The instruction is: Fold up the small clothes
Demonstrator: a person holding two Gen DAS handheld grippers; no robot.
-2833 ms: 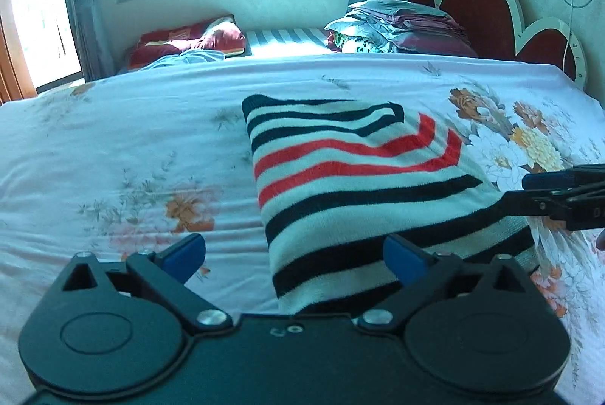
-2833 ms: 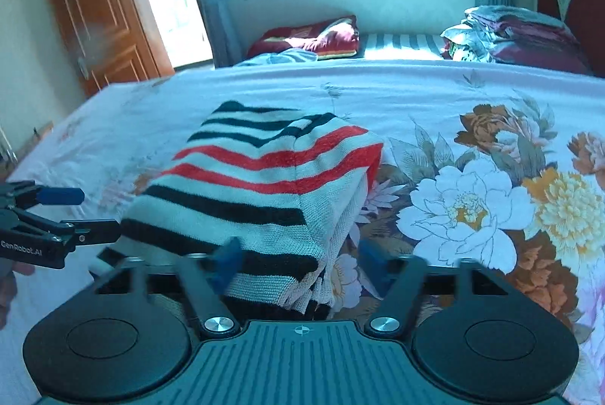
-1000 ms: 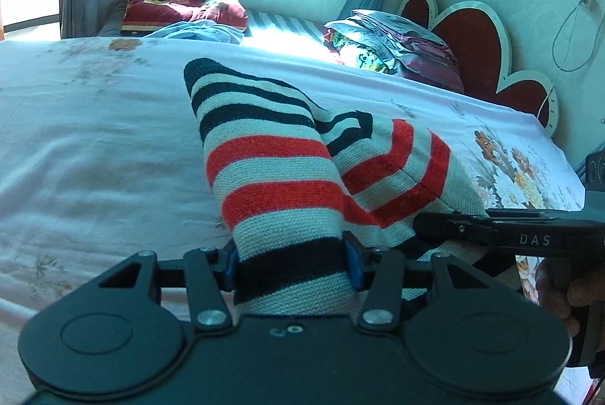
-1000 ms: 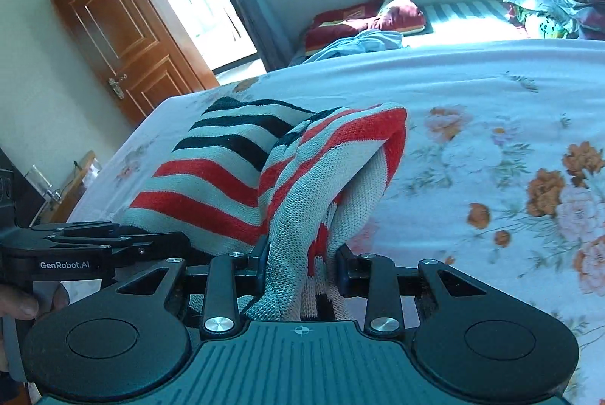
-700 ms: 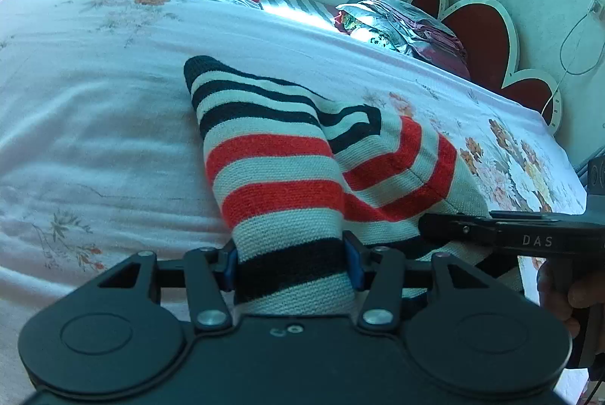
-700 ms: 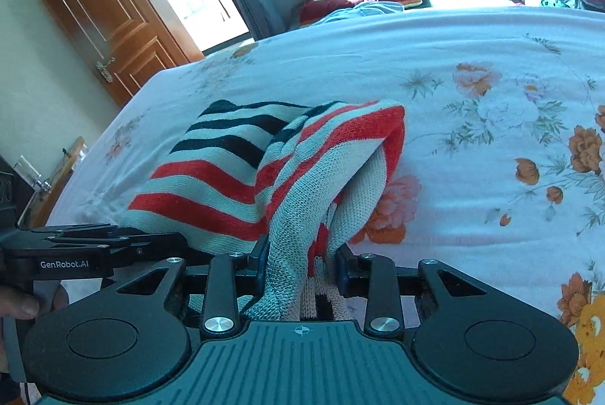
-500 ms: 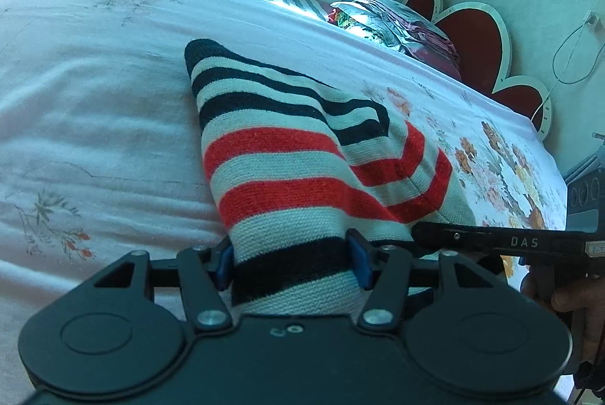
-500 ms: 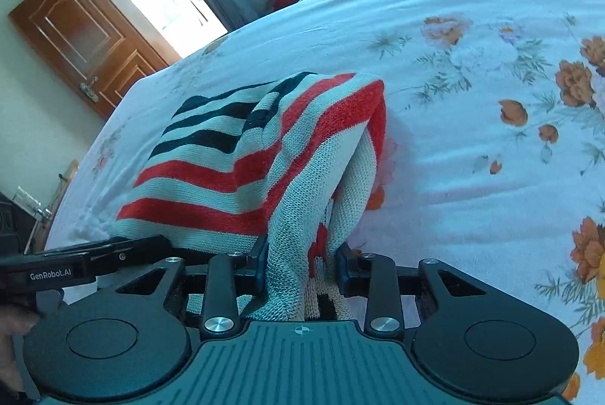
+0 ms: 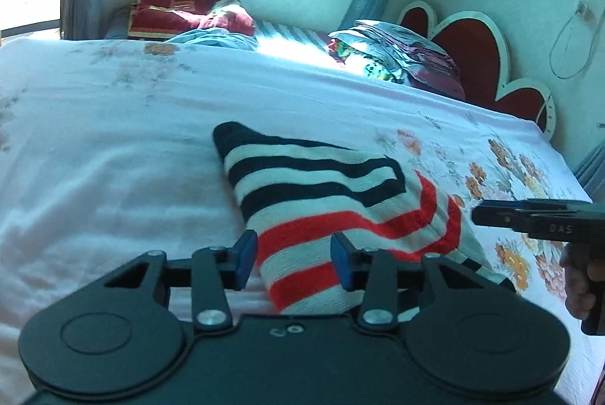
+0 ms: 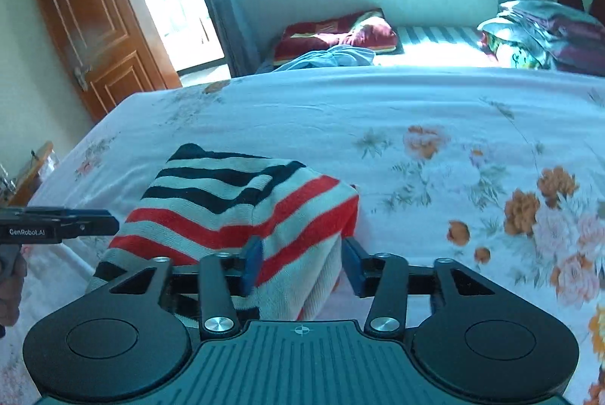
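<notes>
The left gripper (image 9: pixel 289 263) stands part open, its blue pads (image 9: pixel 245 256) astride the near edge of the striped sweater (image 9: pixel 332 200) without pinching it. The right gripper (image 10: pixel 300 263) is likewise slack, gaping around the folded right-hand corner, holding nothing. Ahead of both, the sweater lies folded on the floral bedsheet (image 10: pixel 435 125). It looks a soft, thick, light knit that will sag and slide open, so take it at the near corners through all layers. Beyond lie a red pillow (image 10: pixel 336 28) and stacked bedding (image 9: pixel 401 49).
</notes>
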